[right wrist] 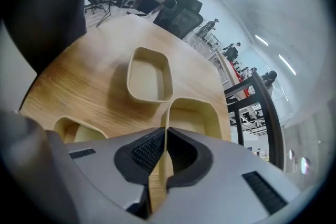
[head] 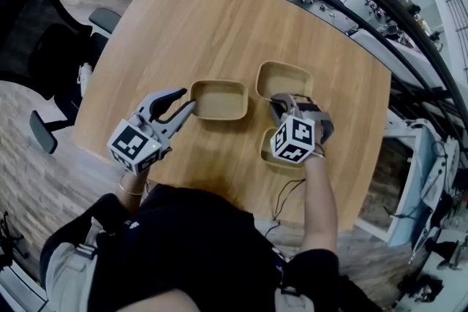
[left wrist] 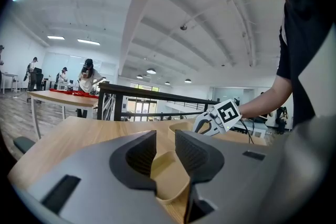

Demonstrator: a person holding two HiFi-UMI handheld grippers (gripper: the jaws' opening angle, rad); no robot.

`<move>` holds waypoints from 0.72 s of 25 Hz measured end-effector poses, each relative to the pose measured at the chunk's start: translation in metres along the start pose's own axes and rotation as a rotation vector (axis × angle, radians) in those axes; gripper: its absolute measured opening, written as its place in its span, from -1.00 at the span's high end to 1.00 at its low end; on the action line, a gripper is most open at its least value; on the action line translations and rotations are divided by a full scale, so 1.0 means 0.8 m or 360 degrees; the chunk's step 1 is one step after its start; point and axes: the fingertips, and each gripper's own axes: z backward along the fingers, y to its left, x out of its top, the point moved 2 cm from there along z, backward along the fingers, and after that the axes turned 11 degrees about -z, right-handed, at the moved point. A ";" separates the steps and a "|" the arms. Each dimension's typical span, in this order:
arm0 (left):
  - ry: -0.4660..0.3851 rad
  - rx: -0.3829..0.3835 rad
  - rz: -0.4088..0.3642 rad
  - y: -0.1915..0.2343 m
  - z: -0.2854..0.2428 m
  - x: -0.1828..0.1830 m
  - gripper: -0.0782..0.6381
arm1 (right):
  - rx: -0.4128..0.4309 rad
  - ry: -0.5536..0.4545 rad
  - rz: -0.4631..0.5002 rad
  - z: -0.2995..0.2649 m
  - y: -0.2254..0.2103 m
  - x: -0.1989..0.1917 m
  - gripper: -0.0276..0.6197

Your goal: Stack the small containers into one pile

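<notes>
Right gripper (right wrist: 164, 134) fingers pinching far container (head: 285, 78), left gripper (head: 186, 100) fingers apart, near container (head: 265, 148) half-hidden.

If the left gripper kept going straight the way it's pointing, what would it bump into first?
The beige container straight ahead. The jaws of the left gripper stand apart with its near corner already between them, so it would push that almost at once; whether it touches yet is unclear.

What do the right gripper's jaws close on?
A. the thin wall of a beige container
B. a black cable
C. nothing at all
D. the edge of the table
A: its own view shows the right gripper with both pads pressed flat on the side wall of the beige container.
</notes>
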 end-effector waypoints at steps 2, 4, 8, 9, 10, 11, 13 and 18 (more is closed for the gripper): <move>0.0008 0.0009 0.0004 0.003 0.008 0.000 0.50 | -0.0015 -0.0009 0.0003 0.007 0.005 0.011 0.83; -0.0030 -0.0007 -0.0012 0.003 0.015 -0.002 0.50 | -0.0031 -0.0021 0.0004 0.013 0.011 0.022 0.82; -0.0073 -0.0004 -0.0010 0.003 0.023 -0.003 0.49 | -0.0041 -0.0055 -0.0005 0.022 0.018 0.045 0.82; -0.0075 -0.0005 -0.0013 0.002 0.025 -0.003 0.49 | -0.0041 -0.0061 -0.0005 0.024 0.021 0.049 0.83; -0.0076 -0.0004 -0.0013 0.002 0.026 -0.003 0.49 | -0.0043 -0.0065 -0.0004 0.026 0.025 0.052 0.82; -0.0078 -0.0002 -0.0010 0.002 0.029 -0.003 0.49 | -0.0046 -0.0069 -0.0005 0.029 0.028 0.056 0.82; -0.0089 0.0005 -0.0005 0.004 0.034 -0.002 0.49 | -0.0047 -0.0082 -0.0012 0.036 0.034 0.064 0.82; -0.0081 0.0026 -0.0018 0.019 0.052 -0.004 0.49 | -0.0035 -0.0120 -0.0003 0.043 0.049 0.088 0.82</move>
